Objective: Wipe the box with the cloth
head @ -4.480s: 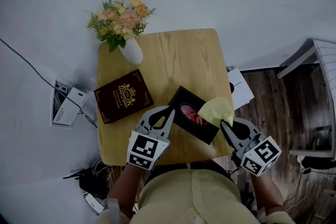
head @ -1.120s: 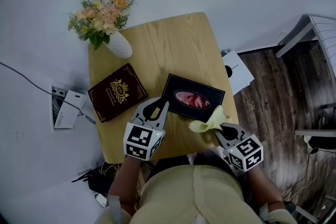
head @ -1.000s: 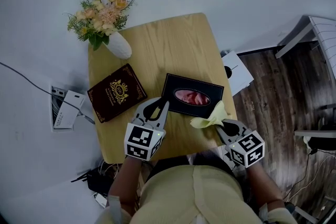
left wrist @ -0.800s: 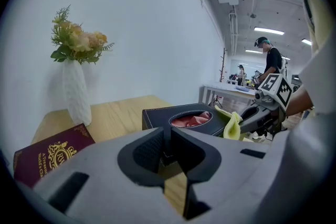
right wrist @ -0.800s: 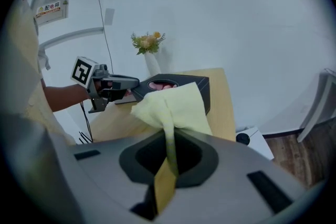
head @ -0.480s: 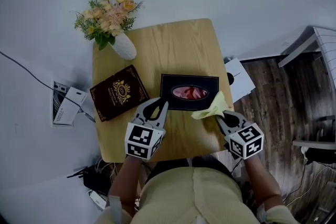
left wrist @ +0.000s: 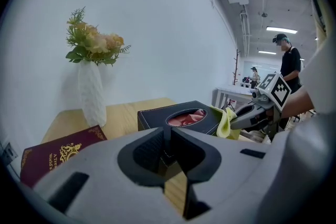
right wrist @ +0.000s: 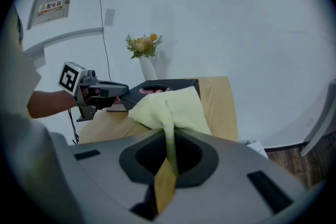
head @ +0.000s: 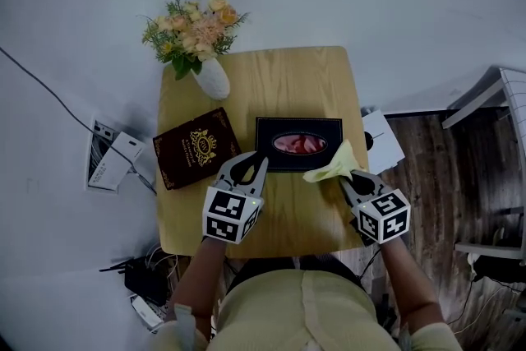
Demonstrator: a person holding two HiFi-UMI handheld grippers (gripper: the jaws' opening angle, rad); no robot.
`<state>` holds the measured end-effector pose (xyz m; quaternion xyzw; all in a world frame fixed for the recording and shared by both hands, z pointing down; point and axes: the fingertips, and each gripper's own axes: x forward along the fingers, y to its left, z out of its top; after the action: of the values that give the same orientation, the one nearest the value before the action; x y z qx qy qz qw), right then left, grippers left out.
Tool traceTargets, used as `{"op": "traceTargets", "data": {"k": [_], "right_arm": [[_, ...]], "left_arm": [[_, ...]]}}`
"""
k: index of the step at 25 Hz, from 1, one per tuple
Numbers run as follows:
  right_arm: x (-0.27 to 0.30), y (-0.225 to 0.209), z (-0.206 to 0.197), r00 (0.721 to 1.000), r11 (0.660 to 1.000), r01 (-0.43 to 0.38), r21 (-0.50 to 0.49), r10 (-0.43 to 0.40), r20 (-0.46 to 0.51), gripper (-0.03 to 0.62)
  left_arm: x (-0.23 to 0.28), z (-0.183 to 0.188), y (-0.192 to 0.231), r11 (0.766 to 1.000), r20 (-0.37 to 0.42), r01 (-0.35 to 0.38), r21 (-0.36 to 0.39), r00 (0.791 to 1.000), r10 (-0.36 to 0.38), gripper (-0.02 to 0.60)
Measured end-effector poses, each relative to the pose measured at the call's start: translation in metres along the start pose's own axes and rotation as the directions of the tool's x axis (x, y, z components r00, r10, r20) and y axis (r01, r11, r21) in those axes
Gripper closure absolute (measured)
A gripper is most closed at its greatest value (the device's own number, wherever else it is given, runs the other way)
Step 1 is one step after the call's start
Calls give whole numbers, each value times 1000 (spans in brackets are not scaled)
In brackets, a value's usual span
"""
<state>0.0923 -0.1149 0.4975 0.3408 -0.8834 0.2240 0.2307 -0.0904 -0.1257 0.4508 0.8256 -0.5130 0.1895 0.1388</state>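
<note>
A black tissue box (head: pixel 298 143) with a pink oval opening lies square on the wooden table (head: pixel 288 82). My left gripper (head: pixel 256 160) is shut, its tips against the box's near left corner; through its jaws I see the box (left wrist: pixel 173 115). My right gripper (head: pixel 343 179) is shut on a pale yellow cloth (head: pixel 333 166), which hangs by the box's near right corner. In the right gripper view the cloth (right wrist: pixel 168 107) drapes over the gripper (right wrist: pixel 169 136) in front of the box (right wrist: pixel 163 87).
A maroon book (head: pixel 195 148) lies left of the box. A white vase of flowers (head: pixel 210 78) stands at the table's far left corner. White papers (head: pixel 382 140) and a power strip (head: pixel 111 164) lie on the floor. People (left wrist: pixel 289 63) stand far behind.
The box has turned from diagonal to square with the table's edges. The cloth, earlier lying on the box's right end, now hangs off its near right corner. The head view has shifted.
</note>
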Motion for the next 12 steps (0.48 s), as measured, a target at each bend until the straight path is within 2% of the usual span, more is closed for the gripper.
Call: {"op": "traceTargets", "data": {"k": [12], "right_arm": [[24, -14, 24, 1000, 1000, 12, 15, -13, 23, 557]], "left_arm": [[13, 9, 20, 999, 22, -26, 23, 999, 25, 555]]}}
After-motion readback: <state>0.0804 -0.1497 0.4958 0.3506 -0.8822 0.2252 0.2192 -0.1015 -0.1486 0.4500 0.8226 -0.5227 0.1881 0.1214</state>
